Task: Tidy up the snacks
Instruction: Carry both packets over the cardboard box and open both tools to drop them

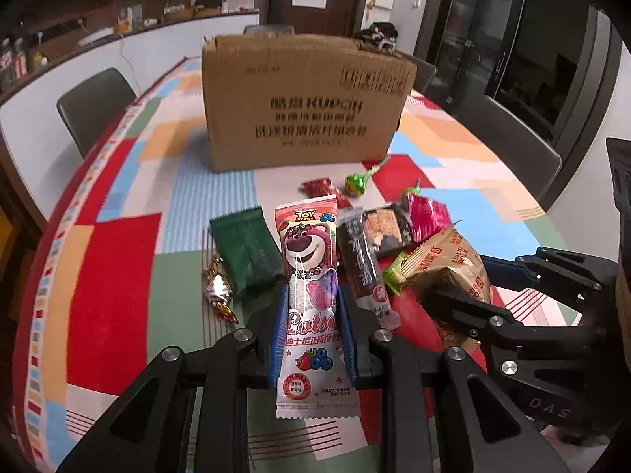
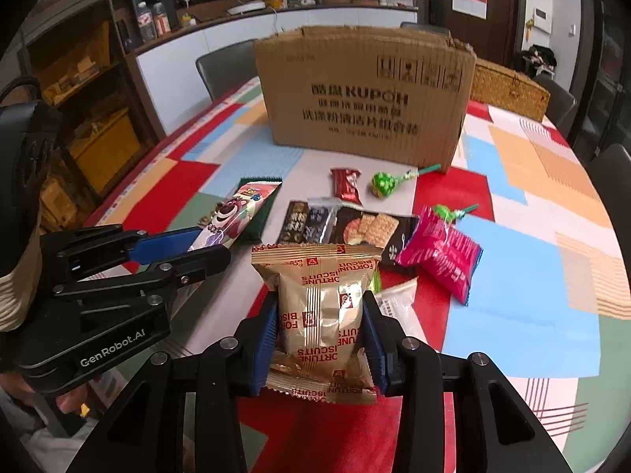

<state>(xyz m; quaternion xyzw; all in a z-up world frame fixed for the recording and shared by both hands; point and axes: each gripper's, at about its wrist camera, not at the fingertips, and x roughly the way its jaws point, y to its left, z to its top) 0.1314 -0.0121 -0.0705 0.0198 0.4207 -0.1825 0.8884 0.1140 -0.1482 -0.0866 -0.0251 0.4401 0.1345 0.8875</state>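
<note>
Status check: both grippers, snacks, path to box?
Left gripper shut on Lotso pouch. Right gripper shut on gold biscuit pack. Cardboard box ahead, loose snacks between.

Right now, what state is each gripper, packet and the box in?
left gripper: shut on the Lotso packet, lifted.
right gripper: shut on the gold Fortune Biscuits packet.
cardboard box: upright on the table, top open.
green packet: flat on the table, sealed.
pink packet: lying on the table, sealed.
two green lollipops: wrapped, lying near the box.
</note>
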